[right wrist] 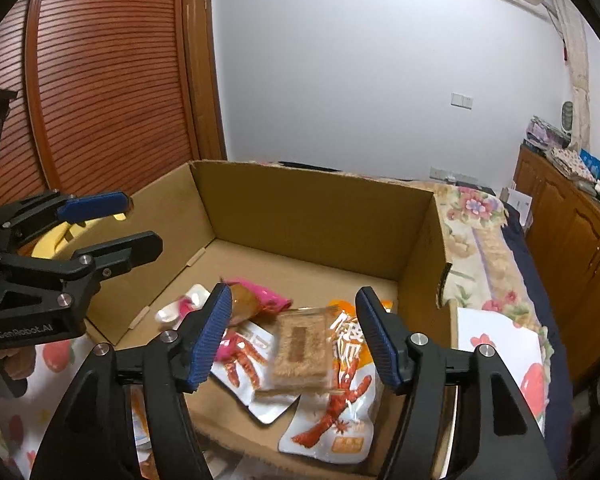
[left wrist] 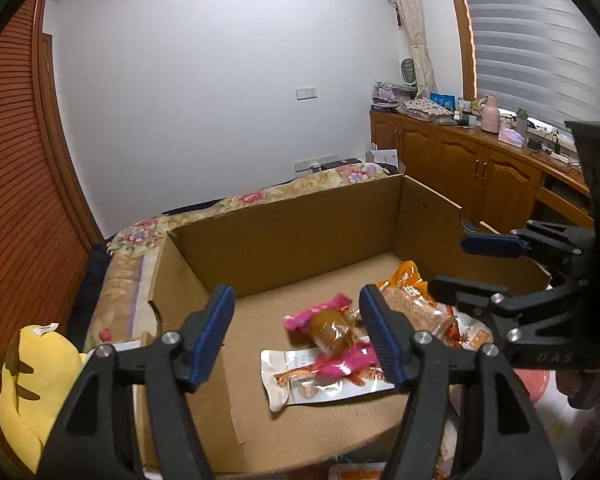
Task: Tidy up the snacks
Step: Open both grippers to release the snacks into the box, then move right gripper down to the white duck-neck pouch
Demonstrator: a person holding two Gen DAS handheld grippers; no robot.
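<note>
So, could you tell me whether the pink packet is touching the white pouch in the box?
Touching. In the left wrist view the pink packet lies across the white pouch, overlapping its upper edge with no gap, on the floor of the box.

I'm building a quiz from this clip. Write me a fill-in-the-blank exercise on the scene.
1. The snack packets lie inside a ____ box.
2. Both the left gripper and the right gripper have their jaws ____.
3. The pads on the fingers are coloured ____.
4. The plush toy outside the box is ____.

Missing words: cardboard; open; blue; yellow
</note>
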